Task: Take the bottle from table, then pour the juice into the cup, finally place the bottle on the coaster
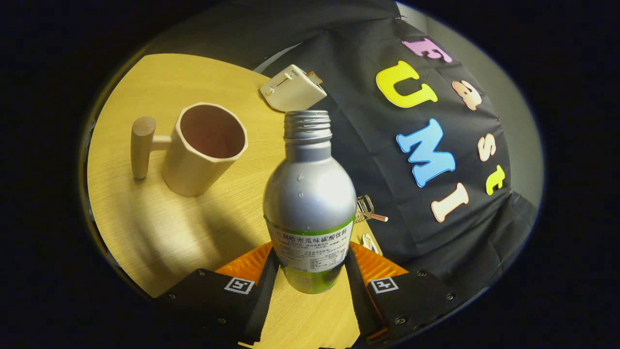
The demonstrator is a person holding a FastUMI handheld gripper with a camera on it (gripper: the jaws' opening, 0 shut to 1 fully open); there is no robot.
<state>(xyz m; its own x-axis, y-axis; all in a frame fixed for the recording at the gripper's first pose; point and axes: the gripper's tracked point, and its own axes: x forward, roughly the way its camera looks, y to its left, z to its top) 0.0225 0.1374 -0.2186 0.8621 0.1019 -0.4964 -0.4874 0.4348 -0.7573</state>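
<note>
Both fingers of the gripper (310, 278) press against the lower body of the bottle (310, 203), one on each side of its labelled band, so the bottle is clamped between them. It is a silver metal bottle with a green strip round the label and a threaded neck with no cap on it; it leans slightly away from the camera, and its base looks lifted off the wooden tabletop (145, 223), though that is hard to confirm.

Beyond the fingers and to the left of the bottle stands the cup (206, 148), a cream faceted mug with a dark inside and a wooden peg handle pointing left, upright on the tabletop and well apart from the bottle. Past the bottle's neck, at the far edge of the tabletop, lies a pale boxy device (292, 88) with a slider slot. Just right of the bottle, near the tabletop's edge, a small metal clip (368, 209) shows against the black cloth.
</note>
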